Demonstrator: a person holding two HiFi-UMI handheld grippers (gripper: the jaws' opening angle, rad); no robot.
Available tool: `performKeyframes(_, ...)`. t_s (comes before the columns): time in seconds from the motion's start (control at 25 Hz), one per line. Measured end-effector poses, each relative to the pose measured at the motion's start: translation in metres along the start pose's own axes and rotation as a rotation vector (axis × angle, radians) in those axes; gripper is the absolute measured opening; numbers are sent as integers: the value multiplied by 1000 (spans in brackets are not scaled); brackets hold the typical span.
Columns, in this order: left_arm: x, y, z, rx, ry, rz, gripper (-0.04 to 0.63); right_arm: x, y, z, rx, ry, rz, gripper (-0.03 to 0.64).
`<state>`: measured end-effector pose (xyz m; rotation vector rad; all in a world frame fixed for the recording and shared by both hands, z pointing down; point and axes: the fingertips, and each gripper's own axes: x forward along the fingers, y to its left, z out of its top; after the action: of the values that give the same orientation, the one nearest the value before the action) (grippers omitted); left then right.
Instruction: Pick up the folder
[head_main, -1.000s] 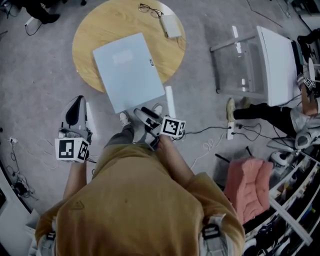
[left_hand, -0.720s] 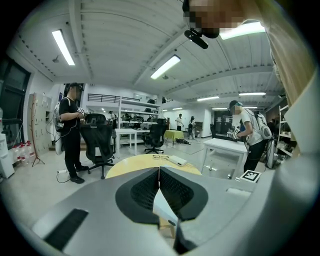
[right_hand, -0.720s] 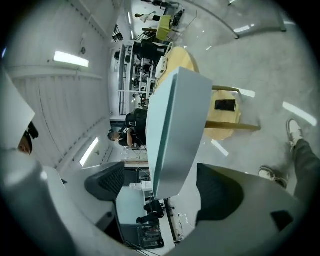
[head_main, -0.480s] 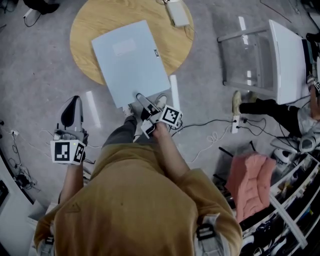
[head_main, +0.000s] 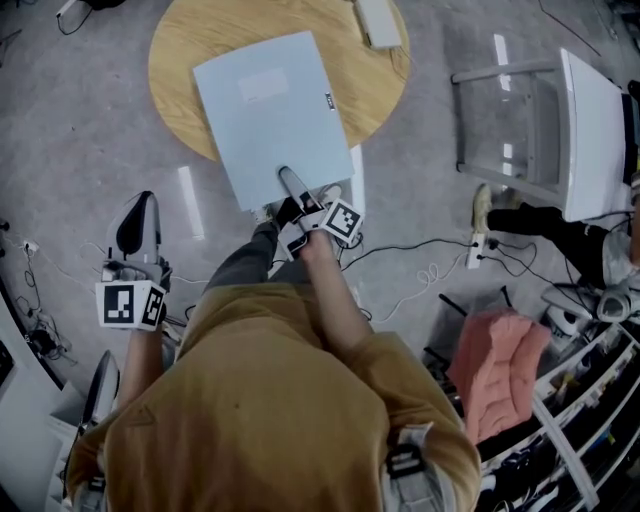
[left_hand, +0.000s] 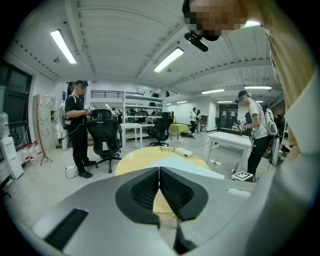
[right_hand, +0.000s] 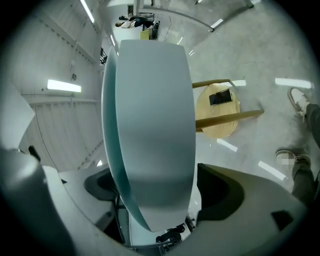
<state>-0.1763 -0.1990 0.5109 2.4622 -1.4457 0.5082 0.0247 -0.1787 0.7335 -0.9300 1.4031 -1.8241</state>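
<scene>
reaching for the folder (head_main: 270, 110) on the desk (head_main: 175, 70)
right gripper (head_main: 292, 188), just opened wide, straddles its edge; left gripper (head_main: 137, 222) closed, empty

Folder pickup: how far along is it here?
Done: the right gripper is at the overhanging near edge of the folder; its fingers have just been opening, with that edge between them. In hand: nothing is clamped; the folder lies flat on the round table. Left: close, then lift. The left gripper hangs shut and empty.
</scene>
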Motion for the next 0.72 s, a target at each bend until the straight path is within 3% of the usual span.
performKeyframes(0.52,1,5,-9,-10,20,1,5,13,2,13,27,-93,56,404)
performKeyframes(0.72,3,5,-13,-15,26,-4,5,4,-3,7,14,-90,47,349)
